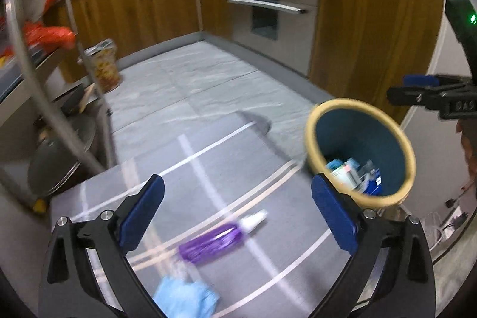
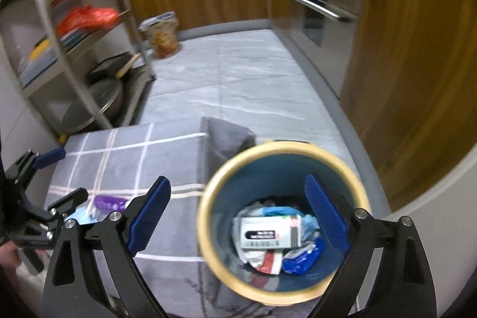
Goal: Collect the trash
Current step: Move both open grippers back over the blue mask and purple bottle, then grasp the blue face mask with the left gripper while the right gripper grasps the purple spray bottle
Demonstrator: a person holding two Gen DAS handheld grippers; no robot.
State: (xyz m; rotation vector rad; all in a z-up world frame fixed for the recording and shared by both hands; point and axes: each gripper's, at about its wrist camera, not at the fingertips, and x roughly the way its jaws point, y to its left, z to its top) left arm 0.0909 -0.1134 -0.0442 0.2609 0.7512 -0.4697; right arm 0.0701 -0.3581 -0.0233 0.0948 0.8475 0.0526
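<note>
Surface, under a grey checked cloth, carries one blue bin with a tan rim at its right edge. The bin holds at least three discarded packets, among them one white carton. Two pieces remain on the cloth: one purple tube and one crumpled light-blue wipe. Your left gripper hangs released above the tube; your right gripper hangs released over the bin mouth, nothing between its jaws. Risk: the tube lies on its side and may roll from a careless pinch; the bin stands near the edge, and a knock could tip it off.
</note>
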